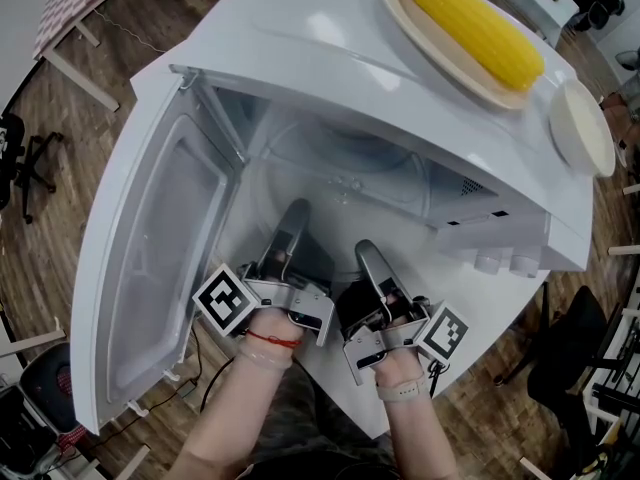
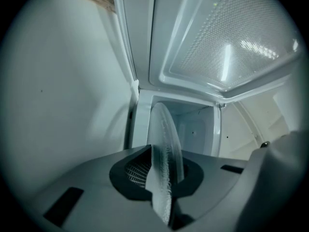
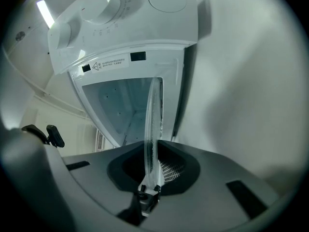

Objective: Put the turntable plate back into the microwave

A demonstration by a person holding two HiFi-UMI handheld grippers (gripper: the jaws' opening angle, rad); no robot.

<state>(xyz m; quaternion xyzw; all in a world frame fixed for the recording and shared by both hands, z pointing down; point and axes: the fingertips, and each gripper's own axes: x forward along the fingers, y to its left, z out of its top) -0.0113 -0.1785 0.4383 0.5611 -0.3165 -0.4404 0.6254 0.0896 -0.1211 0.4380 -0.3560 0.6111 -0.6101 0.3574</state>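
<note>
The microwave stands with its door swung wide to the left, so the cavity is free. The clear glass turntable plate is held level and reaches into the cavity mouth. It is carried by its near rim, and I judge it is not yet seated on the cavity floor. What is left is to ease it in, centre it and let go.

The left gripper and right gripper sit side by side at the cavity's front edge, each with its fingers clamped on that rim.

Only the head view shows a corn cob on a dish at the back right of the microwave's top. The gripper views show the plate edge-on in each grip. The left one adds the door's perforated window, the right one the dials.
</note>
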